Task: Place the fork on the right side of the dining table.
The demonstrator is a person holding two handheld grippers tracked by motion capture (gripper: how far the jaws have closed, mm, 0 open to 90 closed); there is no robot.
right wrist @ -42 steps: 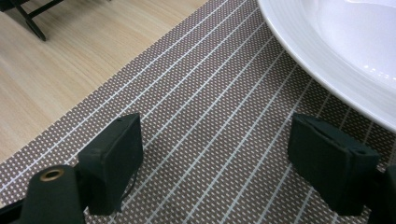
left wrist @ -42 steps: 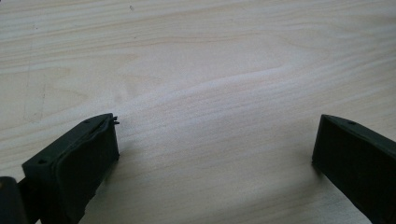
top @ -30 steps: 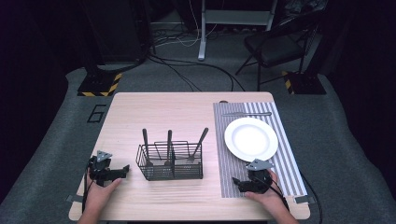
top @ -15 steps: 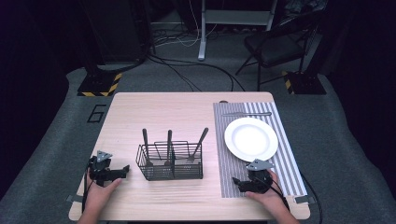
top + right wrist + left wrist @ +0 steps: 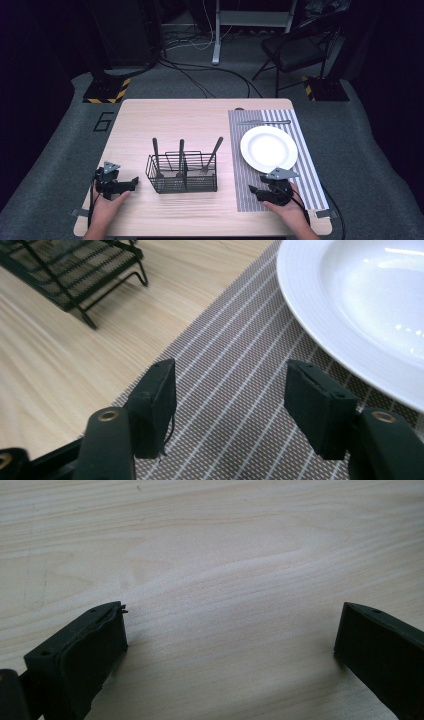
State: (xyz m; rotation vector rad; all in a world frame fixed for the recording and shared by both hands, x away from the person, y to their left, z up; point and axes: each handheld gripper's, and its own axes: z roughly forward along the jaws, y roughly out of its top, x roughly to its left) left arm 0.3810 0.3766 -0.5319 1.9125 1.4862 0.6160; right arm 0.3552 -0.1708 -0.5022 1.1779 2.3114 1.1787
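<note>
The left gripper [image 5: 131, 182] rested on the near left part of the wooden table [image 5: 165, 120], held in the person's left hand [image 5: 106, 207], just left of the black wire caddy [image 5: 182, 175]. Its jaws stood wide apart with bare wood between them (confirmed in the left gripper view, where nothing lay in the gap).

The right gripper [image 5: 253, 190] sat on the near edge of the striped placemat [image 5: 240, 165], held in the right hand [image 5: 290, 207], just near of the white plate [image 5: 269, 148]. Its jaws had just been closing and stood at a moderate gap, with placemat weave alone between them and no object gripped.

The caddy stood upright at the table's middle, between the two grippers and apart from both. It held three utensils [image 5: 181, 152] standing handle-up. A further utensil [image 5: 264, 122] lay across the far end of the placemat, beyond the plate.
</note>
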